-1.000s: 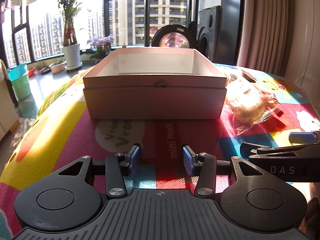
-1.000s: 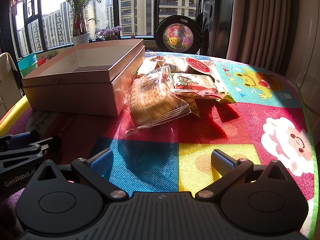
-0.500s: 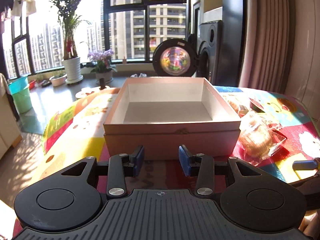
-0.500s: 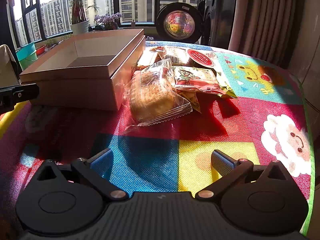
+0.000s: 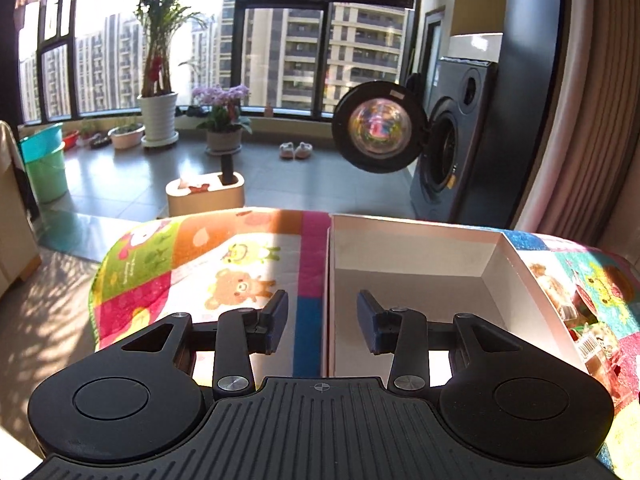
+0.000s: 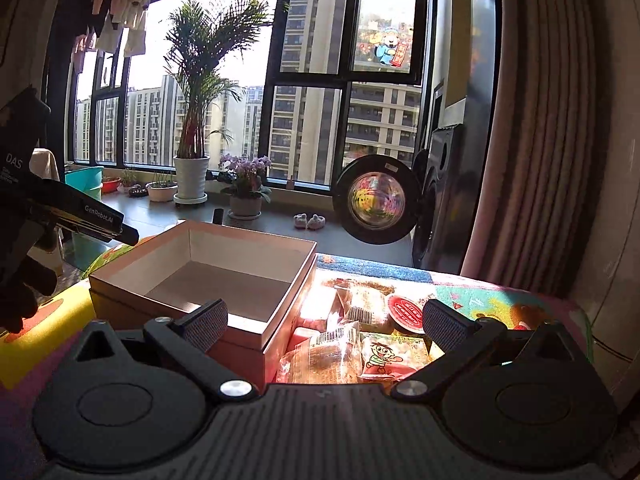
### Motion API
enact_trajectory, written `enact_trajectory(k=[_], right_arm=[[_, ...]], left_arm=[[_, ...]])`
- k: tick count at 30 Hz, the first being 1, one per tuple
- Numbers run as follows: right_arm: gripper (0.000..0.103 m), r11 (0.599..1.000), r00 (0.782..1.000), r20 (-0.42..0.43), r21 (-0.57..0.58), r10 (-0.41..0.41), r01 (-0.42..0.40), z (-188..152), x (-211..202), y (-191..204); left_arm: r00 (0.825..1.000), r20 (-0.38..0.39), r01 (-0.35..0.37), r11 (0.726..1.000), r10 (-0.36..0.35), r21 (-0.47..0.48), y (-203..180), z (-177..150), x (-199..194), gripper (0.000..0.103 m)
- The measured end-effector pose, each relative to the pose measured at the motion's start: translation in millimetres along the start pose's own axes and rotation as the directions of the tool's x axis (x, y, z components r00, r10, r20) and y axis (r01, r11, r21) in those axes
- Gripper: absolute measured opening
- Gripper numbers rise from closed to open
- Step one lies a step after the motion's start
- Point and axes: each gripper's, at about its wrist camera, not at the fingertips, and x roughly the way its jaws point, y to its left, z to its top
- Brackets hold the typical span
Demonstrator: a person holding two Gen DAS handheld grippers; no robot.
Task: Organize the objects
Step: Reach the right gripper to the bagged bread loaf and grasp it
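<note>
An open pink cardboard box [image 5: 412,246] with a white inside stands empty on the cartoon-print tablecloth [image 5: 224,264]. My left gripper [image 5: 322,322] is open and holds nothing; in its view the box's left wall runs between the two fingers. Several wrapped snack packets [image 6: 320,348] lie against the right side of the box [image 6: 248,248], among them a cartoon-print packet [image 6: 392,360] and a round red-lidded cup [image 6: 408,312]. My right gripper [image 6: 326,326] hovers wide open above these and the box's near right corner. The left gripper's body [image 6: 84,212] shows at the left of the right wrist view.
Beyond the table's far edge a washing machine [image 5: 444,160] stands with its round door [image 5: 378,126] swung open. Potted plants [image 5: 158,120] and a teal bucket [image 5: 44,160] sit on the floor by the windows. A curtain [image 6: 532,160] hangs at the right.
Both grippers have risen and moved forward. The left one went from in front of the box to over its left wall; the right one came up over the snacks. Both stayed open.
</note>
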Motion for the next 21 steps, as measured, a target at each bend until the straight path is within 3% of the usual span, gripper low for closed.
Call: enact_trajectory(k=[4,9,10,11,13,19,21], right_arm=[[0.103,0.999,0.991,-0.125,0.021,0.037,-0.034,9,19,-13],[0.103,0.999,0.983,-0.186,0.045,-0.004,0.013,2,23,-37],[0.103,0.998,0.980,-0.200,0.053,-0.005,0.016,0,24,-41],[0.103,0.998,0.975,-0.223,0.070,0.004,0.012,-4,26,-47],[0.103,0.995,0.967,-0.255,0.095,0.020,0.004,-10,27,-53],[0.102,0.996,0.953,-0.296,0.080,0.054,-0.032,-24,30,-48],[0.096,0.997,0.955,-0.288,0.057,0.065,-0.051,-23,30,-42]], left_arm=[[0.997,-0.078,-0.023,1.000,0.025,0.021,-7,-1,37,0.042],[0.993,-0.105,-0.052,0.998,0.056,0.037,-10,-9,61,0.041],[0.991,-0.115,-0.058,0.998,0.062,0.039,-11,-9,65,0.034],[0.989,-0.131,-0.065,0.997,0.070,0.042,-11,-9,69,0.020],[0.981,-0.176,-0.071,0.997,0.077,0.044,-11,-7,73,0.010],[0.982,-0.170,-0.072,0.996,0.079,0.048,-15,-12,66,0.009],[0.982,-0.174,-0.065,0.997,0.071,0.039,-13,-11,64,0.009]])
